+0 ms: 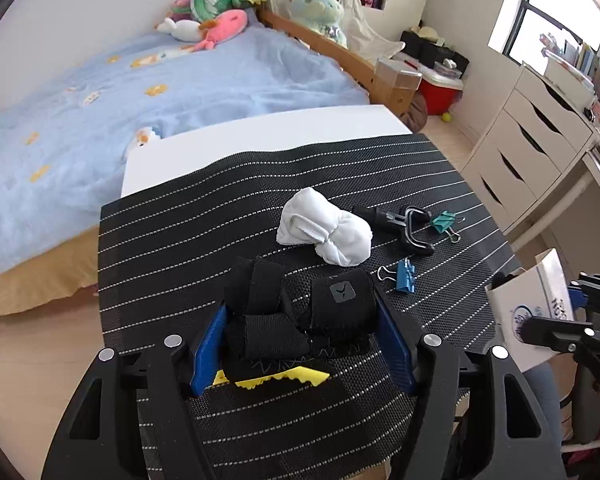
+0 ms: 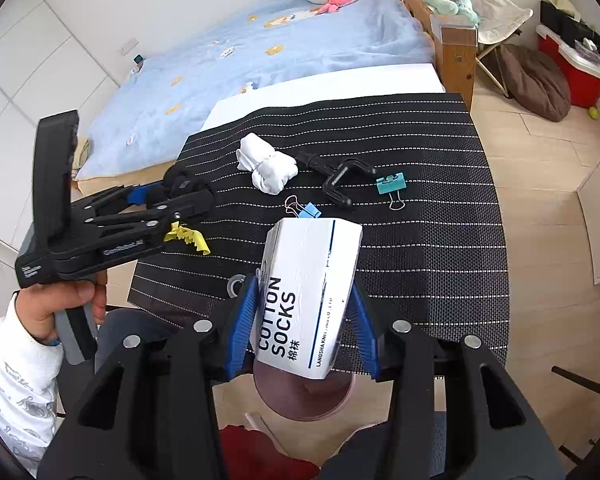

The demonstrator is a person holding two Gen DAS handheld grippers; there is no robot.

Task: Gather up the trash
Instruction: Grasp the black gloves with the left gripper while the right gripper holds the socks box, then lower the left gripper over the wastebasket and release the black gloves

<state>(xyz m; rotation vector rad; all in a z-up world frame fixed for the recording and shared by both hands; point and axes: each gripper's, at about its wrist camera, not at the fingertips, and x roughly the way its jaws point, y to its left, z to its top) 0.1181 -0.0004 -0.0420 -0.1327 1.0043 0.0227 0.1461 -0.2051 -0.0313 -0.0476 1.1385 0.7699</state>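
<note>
My left gripper is shut on a bundle of black socks, its blue pads pressing both sides just above the striped black mat. A yellow jagged scrap lies on the mat under the bundle. In the right wrist view the left gripper shows from the side, held by a hand, with the yellow scrap beneath it. My right gripper is shut on a white box printed "COTTON SOCKS", held over the mat's near edge. The box also shows at the right of the left wrist view.
On the mat lie a white sock bundle, a black clamp tool, a teal binder clip and a blue binder clip. A round pinkish container sits below the table edge. A bed stands behind, white drawers at the right.
</note>
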